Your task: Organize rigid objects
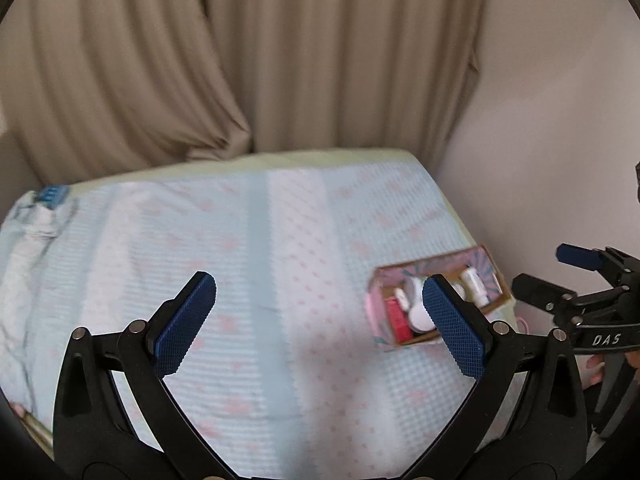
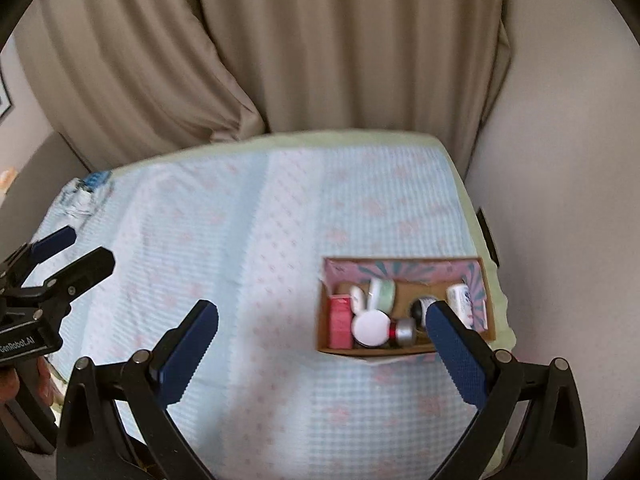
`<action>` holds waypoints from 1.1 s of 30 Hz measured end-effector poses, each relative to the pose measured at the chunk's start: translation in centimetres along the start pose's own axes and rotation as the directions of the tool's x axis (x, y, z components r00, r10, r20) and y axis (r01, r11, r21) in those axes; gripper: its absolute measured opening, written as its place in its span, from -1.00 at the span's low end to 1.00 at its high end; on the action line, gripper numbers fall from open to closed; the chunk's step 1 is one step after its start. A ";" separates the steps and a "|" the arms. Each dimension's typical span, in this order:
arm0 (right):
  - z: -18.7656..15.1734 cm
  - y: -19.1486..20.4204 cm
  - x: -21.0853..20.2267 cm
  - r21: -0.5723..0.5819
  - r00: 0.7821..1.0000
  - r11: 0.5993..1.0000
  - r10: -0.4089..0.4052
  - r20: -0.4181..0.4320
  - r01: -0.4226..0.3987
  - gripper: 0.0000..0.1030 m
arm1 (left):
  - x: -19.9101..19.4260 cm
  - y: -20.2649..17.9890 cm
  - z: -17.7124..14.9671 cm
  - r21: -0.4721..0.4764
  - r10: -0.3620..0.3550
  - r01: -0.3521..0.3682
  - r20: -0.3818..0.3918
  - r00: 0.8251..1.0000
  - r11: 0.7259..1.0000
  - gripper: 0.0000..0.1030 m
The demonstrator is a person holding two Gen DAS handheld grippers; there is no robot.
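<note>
A pink-patterned cardboard box [image 2: 404, 267] sits on the right of the cloth-covered table [image 2: 248, 240]. It holds a red carton [image 2: 340, 320], a white round lid [image 2: 371, 327], a green jar [image 2: 382, 294], a red and silver tube [image 2: 404, 330], a white bottle [image 2: 460, 300] and a dark round item [image 2: 420, 309]. The box also shows in the left wrist view [image 1: 400, 270]. My right gripper [image 2: 322, 354] is open and empty, above the table in front of the box. My left gripper [image 1: 320, 322] is open and empty, left of the box.
A crumpled white and blue cloth item [image 2: 86, 192] lies at the far left corner of the table. Beige curtains [image 2: 320, 48] hang behind, and a pale wall [image 2: 560, 140] stands to the right. The other gripper shows at each view's edge [image 1: 576, 280] [image 2: 60, 264].
</note>
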State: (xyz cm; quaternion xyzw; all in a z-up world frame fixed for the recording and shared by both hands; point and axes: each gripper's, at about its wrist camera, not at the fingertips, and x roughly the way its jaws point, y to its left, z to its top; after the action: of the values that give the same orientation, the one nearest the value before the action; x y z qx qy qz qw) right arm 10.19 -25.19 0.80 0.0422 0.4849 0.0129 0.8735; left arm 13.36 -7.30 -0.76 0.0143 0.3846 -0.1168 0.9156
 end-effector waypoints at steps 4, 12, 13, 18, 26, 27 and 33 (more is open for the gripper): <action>-0.2 2.8 -2.9 -0.032 0.998 0.999 -0.015 0.057 0.017 1.00 | -3.6 2.2 -0.9 -0.022 0.020 -0.019 0.053 0.998 1.000 1.00; -2.1 5.6 -6.0 -0.033 0.992 0.999 -0.036 0.125 0.040 1.00 | -7.1 3.4 -3.9 -0.056 0.050 -0.044 0.110 0.993 0.997 1.00; -2.3 5.7 -6.2 -0.031 0.991 0.999 -0.036 0.128 0.040 1.00 | -7.3 3.4 -4.1 -0.060 0.053 -0.047 0.112 0.992 0.997 1.00; -2.8 5.9 -6.8 -0.039 0.989 0.998 -0.043 0.145 0.049 1.00 | -8.4 3.5 -4.7 -0.076 0.062 -0.053 0.131 0.989 0.996 1.00; -2.6 5.8 -7.1 -0.036 0.986 0.998 -0.050 0.157 0.056 1.00 | -8.3 3.2 -4.5 -0.074 0.062 -0.052 0.134 0.989 0.996 1.00; -2.5 5.7 -7.1 -0.034 0.986 0.998 -0.048 0.159 0.054 1.00 | -8.3 3.3 -4.6 -0.072 0.062 -0.053 0.132 0.989 0.996 1.00; -2.5 5.6 -7.1 -0.030 0.985 0.998 -0.049 0.166 0.055 1.00 | -8.6 3.0 -4.7 -0.069 0.071 -0.062 0.135 0.988 0.996 1.00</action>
State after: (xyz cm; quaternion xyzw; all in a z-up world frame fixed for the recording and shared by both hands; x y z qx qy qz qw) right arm 4.45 -19.89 5.97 0.0156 0.4115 -0.0050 0.9113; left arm 4.94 -2.09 1.78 -0.0106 0.3236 -0.0743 0.9432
